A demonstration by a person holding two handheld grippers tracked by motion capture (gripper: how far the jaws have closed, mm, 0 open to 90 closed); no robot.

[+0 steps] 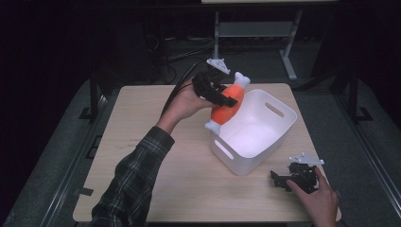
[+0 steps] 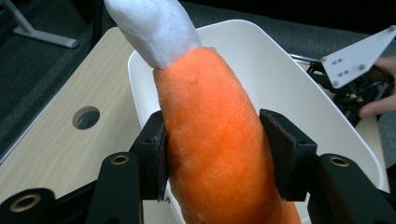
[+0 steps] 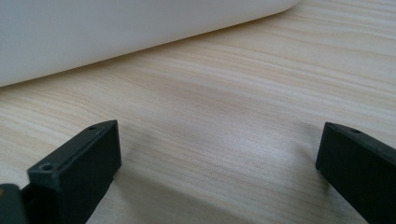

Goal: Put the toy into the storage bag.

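Observation:
An orange plush toy (image 1: 227, 106) with white bone-shaped ends hangs tilted in the air over the left rim of a white plastic bin (image 1: 274, 130). My left gripper (image 1: 226, 96) is shut on its orange middle. In the left gripper view both pads press into the orange plush toy (image 2: 219, 140), whose white end points up over the white bin (image 2: 289, 88). My right gripper (image 1: 283, 179) rests low on the table at the front right, jaws wide apart. Bare wood lies between the jaws of my right gripper (image 3: 219, 154), and the bin's white wall (image 3: 116, 32) stands just beyond.
The light wooden table (image 1: 156, 189) has a round cable hole (image 2: 86, 117) beside the bin. Dark floor and a metal stand (image 1: 288, 52) lie beyond the far edge. A person's plaid sleeve (image 1: 135, 179) crosses the table's left front.

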